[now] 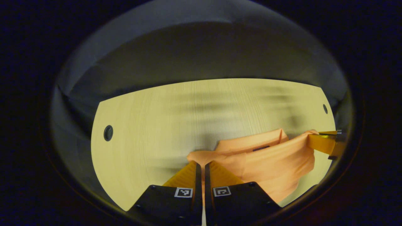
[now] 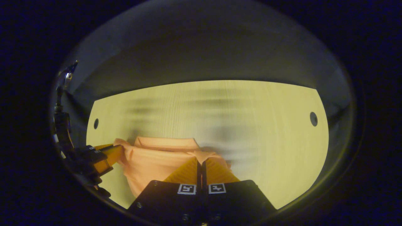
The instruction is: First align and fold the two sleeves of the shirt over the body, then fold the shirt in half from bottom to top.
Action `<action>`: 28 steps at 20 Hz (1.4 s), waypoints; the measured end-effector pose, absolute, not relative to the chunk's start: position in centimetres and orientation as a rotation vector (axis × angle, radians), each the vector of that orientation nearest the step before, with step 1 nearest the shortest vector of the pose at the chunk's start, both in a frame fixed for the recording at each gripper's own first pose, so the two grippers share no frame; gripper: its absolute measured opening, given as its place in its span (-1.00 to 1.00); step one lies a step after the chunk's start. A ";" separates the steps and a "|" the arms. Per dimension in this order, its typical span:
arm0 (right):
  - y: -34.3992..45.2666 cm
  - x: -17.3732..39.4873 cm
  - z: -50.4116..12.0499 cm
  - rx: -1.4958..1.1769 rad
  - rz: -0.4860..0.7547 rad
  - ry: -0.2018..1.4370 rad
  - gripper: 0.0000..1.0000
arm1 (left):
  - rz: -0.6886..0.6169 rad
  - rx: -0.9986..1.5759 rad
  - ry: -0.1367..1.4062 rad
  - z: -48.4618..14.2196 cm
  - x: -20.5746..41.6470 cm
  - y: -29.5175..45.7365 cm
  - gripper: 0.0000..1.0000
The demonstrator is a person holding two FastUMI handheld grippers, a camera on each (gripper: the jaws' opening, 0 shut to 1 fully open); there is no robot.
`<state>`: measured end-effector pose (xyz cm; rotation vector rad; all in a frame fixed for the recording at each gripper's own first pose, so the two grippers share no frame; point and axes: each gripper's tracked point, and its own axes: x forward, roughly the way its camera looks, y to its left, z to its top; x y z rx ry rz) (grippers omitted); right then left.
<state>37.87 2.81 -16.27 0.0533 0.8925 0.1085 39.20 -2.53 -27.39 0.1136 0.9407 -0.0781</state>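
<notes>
two claws pinch the orange shirt (image 1: pixel 270 160) at opposite edges: the left claw (image 1: pixel 201 165) is closed on cloth at one side, the right claw (image 2: pixel 199 164) closed on cloth at the other. the shirt hangs bunched between them, over the near part of the table (image 1: pixel 150 125), collar toward the far side.

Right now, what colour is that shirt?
Plain orange shirt, with no pattern visible; it shows best in the left gripper view.
</notes>
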 end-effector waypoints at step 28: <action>0.6 36.1 -12.8 0.035 0.078 0.789 -0.34 | -0.057 0.024 0.892 -22.3 36.3 -3.5 0.51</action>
